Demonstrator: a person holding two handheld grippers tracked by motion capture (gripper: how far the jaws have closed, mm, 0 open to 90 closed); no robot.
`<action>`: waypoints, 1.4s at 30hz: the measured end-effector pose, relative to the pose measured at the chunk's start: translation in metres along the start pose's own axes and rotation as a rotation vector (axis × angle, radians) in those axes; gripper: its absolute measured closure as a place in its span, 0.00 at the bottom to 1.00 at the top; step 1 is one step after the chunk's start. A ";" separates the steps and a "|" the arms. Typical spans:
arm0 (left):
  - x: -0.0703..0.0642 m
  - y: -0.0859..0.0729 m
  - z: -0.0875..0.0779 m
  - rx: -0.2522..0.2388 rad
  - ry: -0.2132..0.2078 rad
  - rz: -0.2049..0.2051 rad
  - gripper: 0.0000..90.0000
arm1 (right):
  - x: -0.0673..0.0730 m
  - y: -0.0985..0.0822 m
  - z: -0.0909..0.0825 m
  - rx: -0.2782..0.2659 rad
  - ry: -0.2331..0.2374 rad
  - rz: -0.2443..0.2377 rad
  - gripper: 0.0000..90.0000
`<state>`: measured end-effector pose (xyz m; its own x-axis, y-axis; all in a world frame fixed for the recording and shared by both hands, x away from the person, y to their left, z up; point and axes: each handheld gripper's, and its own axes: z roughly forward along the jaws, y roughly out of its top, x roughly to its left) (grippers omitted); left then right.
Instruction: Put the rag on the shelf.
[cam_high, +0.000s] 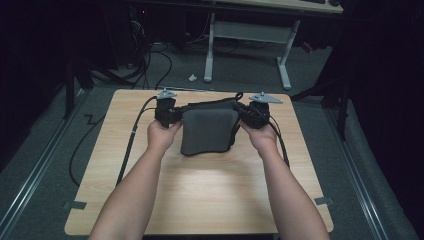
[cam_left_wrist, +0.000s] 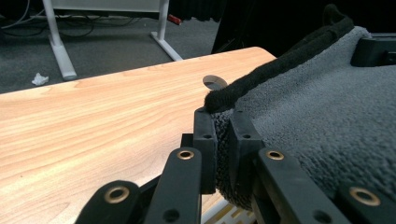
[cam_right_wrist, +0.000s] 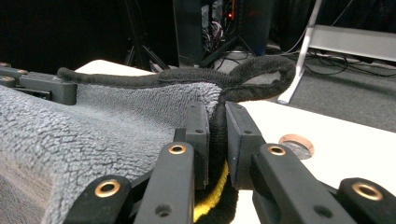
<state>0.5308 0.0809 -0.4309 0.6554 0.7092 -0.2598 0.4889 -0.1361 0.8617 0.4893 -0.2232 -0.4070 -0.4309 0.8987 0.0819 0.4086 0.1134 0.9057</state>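
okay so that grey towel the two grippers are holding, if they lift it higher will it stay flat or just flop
Likely flop: the towel is fuzzy cloth and already drapes from its pinched corners to the table. Probably light, since the left gripper and right gripper hold it by thin edges. The pile should resist slipping.

The towel (cam_high: 207, 130) is dark grey and fuzzy, edged with a black trim (cam_left_wrist: 280, 63) (a sliver of yellow shows under it in the right gripper view). Both tools are black with brass-coloured rivets. The tabletop (cam_high: 210, 195) is pale wood grain.
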 end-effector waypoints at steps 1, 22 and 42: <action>0.000 -0.001 0.001 0.000 -0.002 -0.003 0.93 | -0.001 -0.001 0.000 0.001 0.006 0.009 0.90; 0.011 -0.033 0.021 0.073 -0.032 -0.112 0.92 | -0.013 -0.036 0.022 0.096 0.016 0.074 0.89; 0.015 -0.023 -0.001 0.024 0.017 -0.101 0.76 | -0.024 -0.023 0.008 0.056 -0.019 0.078 0.64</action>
<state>0.5284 0.0952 -0.4544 0.5928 0.7314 -0.3372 0.5655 -0.0799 0.8209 0.4966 -0.2441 -0.4327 -0.3811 0.9134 0.1427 0.4844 0.0658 0.8723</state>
